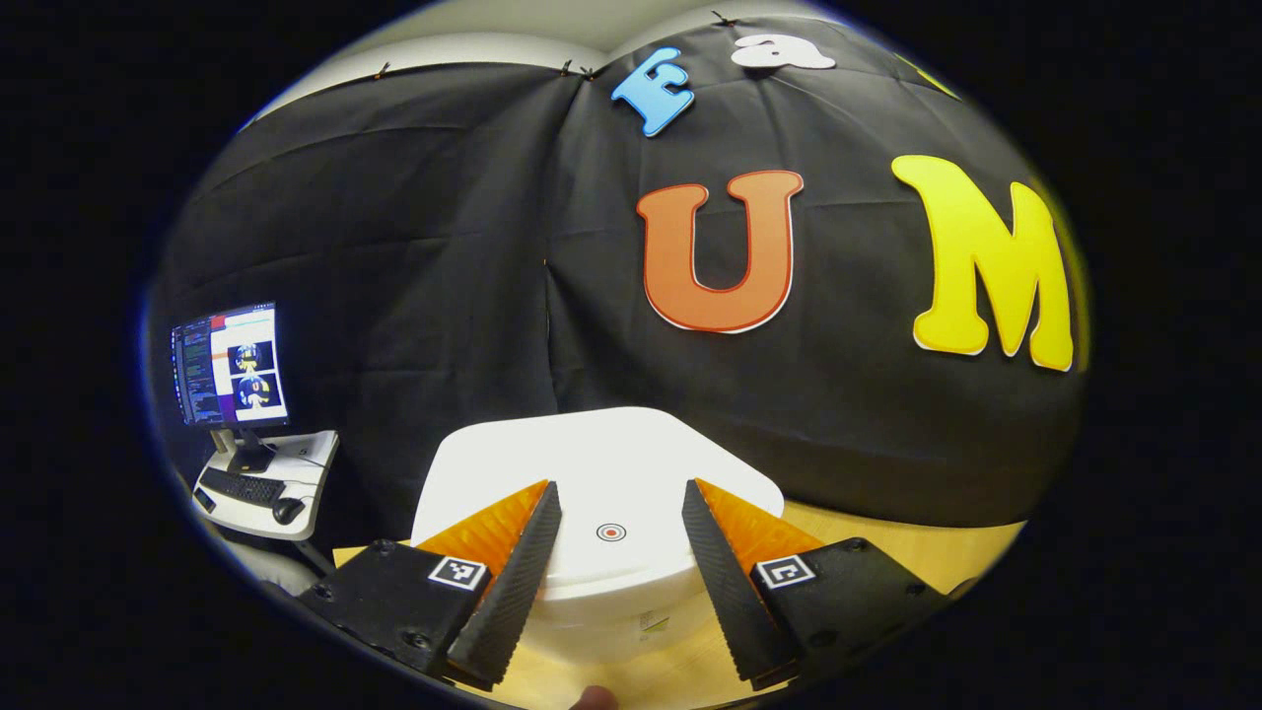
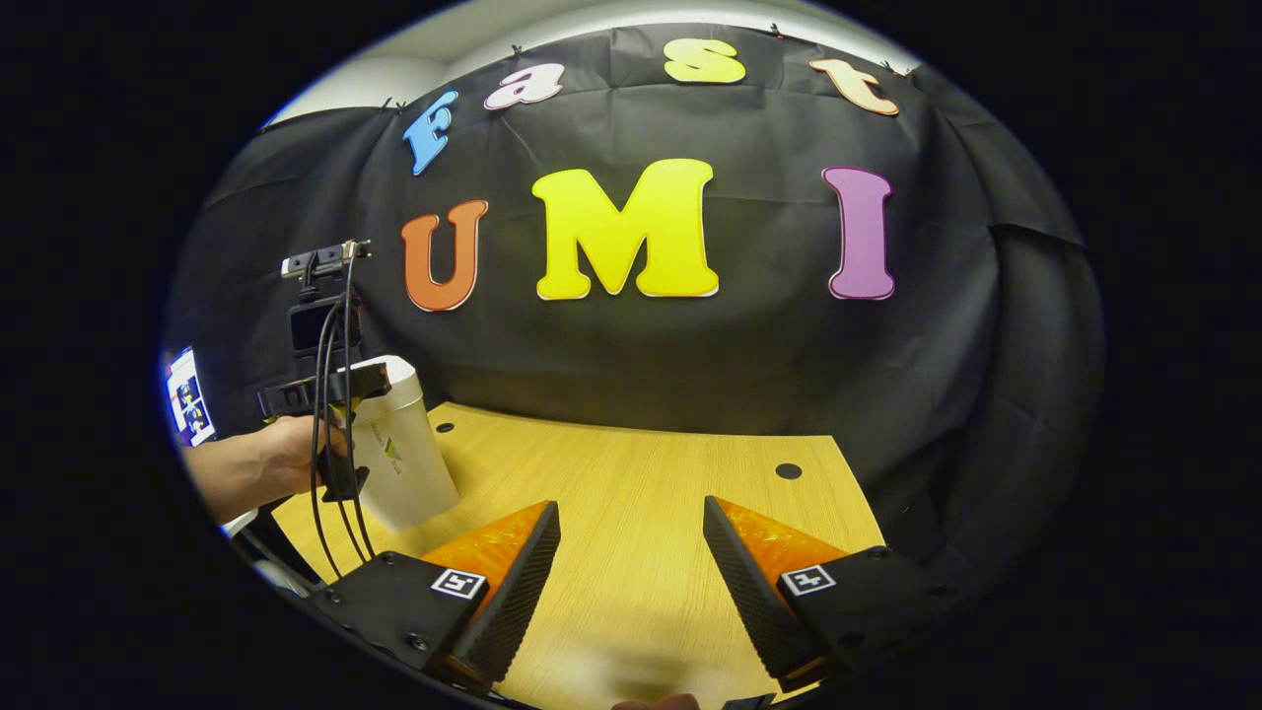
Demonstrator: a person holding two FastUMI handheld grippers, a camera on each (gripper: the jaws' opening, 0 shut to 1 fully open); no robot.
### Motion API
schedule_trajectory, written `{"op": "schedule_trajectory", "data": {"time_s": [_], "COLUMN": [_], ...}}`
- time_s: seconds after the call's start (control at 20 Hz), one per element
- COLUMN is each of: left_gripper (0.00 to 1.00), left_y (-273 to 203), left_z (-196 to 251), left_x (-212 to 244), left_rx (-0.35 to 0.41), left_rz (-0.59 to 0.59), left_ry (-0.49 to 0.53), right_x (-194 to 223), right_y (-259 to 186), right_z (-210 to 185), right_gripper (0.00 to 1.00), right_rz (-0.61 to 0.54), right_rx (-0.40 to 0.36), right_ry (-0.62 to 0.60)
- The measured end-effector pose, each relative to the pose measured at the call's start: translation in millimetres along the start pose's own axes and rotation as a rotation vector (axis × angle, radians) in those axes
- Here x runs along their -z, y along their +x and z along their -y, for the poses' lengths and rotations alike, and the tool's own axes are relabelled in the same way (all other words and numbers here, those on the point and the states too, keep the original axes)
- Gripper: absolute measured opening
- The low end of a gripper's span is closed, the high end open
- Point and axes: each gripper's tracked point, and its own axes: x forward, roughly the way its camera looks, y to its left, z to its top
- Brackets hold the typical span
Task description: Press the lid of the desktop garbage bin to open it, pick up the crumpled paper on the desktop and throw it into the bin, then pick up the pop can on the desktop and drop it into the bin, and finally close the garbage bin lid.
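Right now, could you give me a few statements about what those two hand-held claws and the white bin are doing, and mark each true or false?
1. The left gripper is open over the white bin. True.
2. The bin's lid is standing open. False: it looks shut.
3. The right gripper holds a pop can. False: it is open with nothing between its fingers, above the wooden table.
4. A hand holds the left gripper by the bin in the right gripper view. True.
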Motion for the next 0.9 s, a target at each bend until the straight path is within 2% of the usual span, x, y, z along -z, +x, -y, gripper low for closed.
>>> {"op": "schedule_trajectory", "data": {"time_s": [0.3, 0.45, 0.65, 0.75, 0.9], "left_gripper": [0.84, 0.84, 0.84, 0.84, 0.86], "left_y": [-1, -7, -33, -57, -96], "left_z": [3, 8, 43, 63, 77], "left_x": [-4, -25, -74, -87, -101], "left_rx": [0.081, 0.136, 0.337, 0.477, 0.619], "left_rz": [0.023, 0.075, 0.214, 0.236, 0.250], "left_ry": [0.013, 0.006, 0.041, 0.051, 0.054], "right_x": [-13, -18, -40, -60, -93], "right_y": [1, 1, 6, 8, 5], "right_z": [-15, -23, -26, -26, -30], "right_gripper": [0.91, 0.92, 0.92, 0.91, 0.91], "right_rz": [0.037, 0.056, 0.121, 0.178, 0.269], "right_rx": [-0.002, -0.003, 0.023, 0.046, 0.076], "right_ry": [-0.019, -0.026, -0.022, -0.018, -0.030]}}
